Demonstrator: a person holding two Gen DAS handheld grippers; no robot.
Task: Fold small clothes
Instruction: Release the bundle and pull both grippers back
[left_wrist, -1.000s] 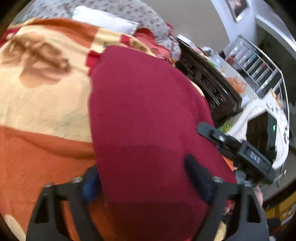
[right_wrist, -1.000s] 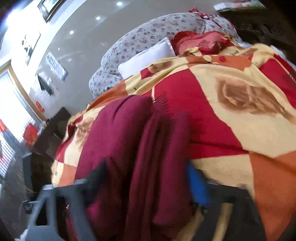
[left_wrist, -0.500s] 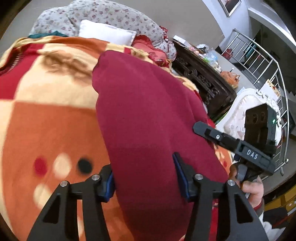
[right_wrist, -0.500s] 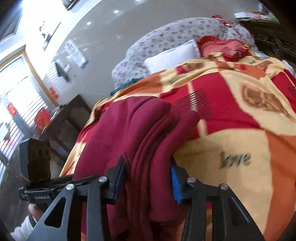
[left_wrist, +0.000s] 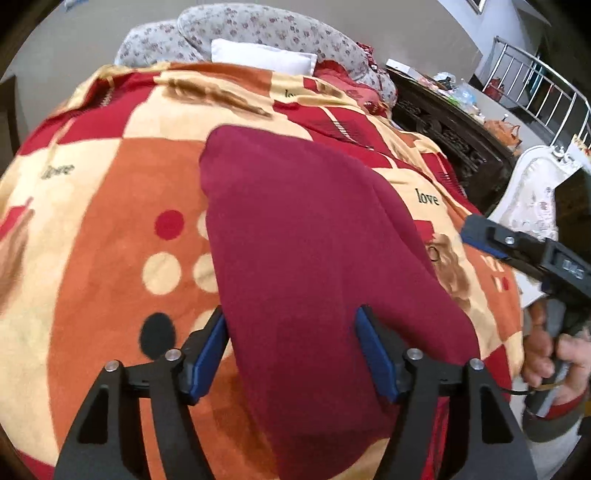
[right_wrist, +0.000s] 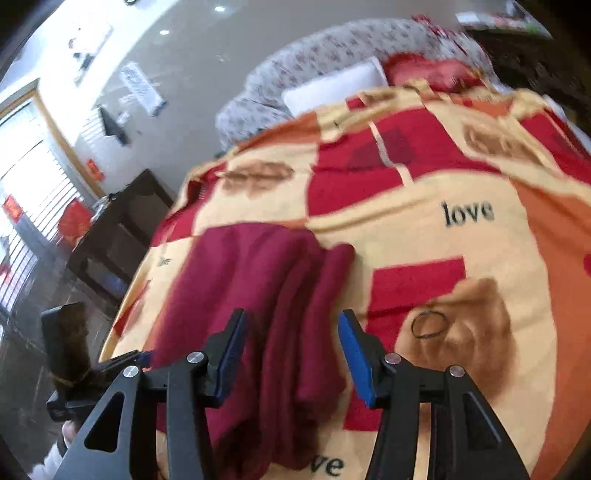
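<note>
Both jaws are opening, released, over the maroon garment (left_wrist: 314, 266), folded flat in soft ridged layers on the blanket (left_wrist: 110, 221).

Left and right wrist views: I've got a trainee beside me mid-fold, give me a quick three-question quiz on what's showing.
1. True or false: the dark red knit garment hangs in the air above the bed.
2. What small object lies on the orange, red and cream patterned blanket beside the garment, in the right wrist view?
A. black hair-tie loop
B. scissors
C. clothes peg
3. What colour are the pads on the right gripper?

Key:
1. False; it lies on the blanket, with the left gripper over its near end, jaws opening.
2. A, the black hair-tie loop.
3. Blue.
</note>
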